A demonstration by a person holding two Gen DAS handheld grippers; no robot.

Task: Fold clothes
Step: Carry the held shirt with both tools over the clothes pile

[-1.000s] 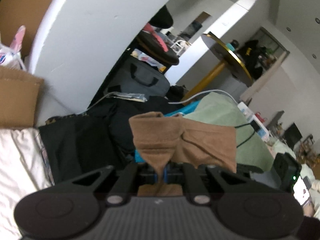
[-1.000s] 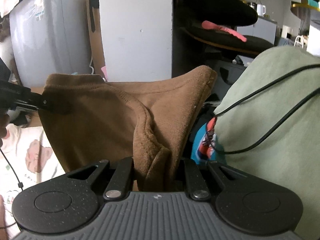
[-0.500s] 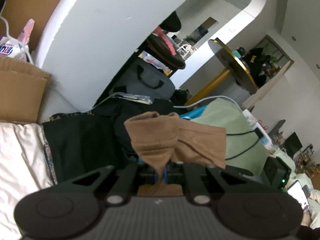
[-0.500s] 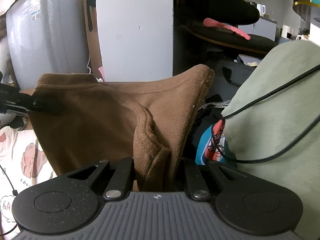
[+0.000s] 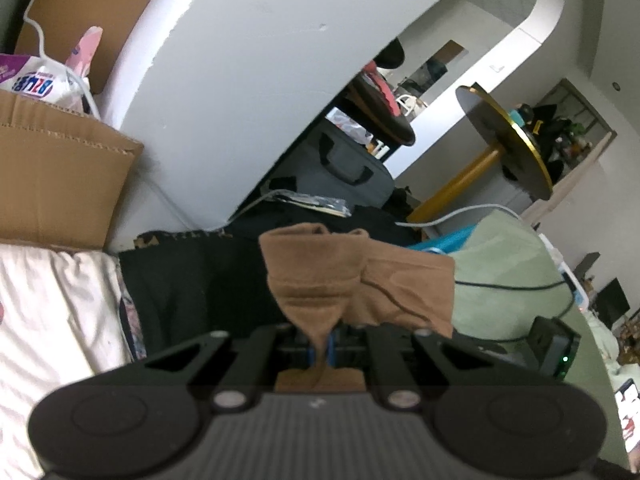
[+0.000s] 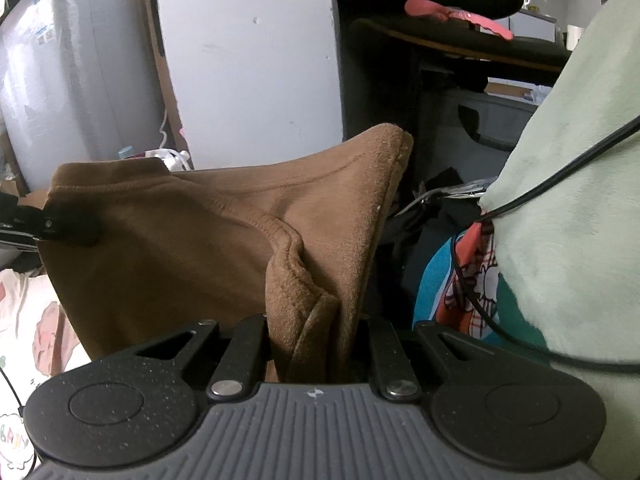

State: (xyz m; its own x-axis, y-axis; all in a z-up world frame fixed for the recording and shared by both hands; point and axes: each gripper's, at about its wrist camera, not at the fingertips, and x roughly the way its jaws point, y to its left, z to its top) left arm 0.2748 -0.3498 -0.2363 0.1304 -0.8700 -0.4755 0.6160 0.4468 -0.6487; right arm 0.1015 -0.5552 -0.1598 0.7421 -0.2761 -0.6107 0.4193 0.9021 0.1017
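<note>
One brown garment [image 6: 192,240] hangs stretched in the air between two grippers. The left gripper [image 5: 320,350] is clamped on one bunched corner, the right gripper [image 6: 316,344] on another thick fold. One green blanket [image 6: 568,200] lies just beside it.

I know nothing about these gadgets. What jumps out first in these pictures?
A brown garment fills the middle, stretched between the two hand-held grippers: the right gripper pinches a bunched fold, and the left gripper clamps another corner. To the right a pale green blanket bulges, crossed by a black cable.
</note>
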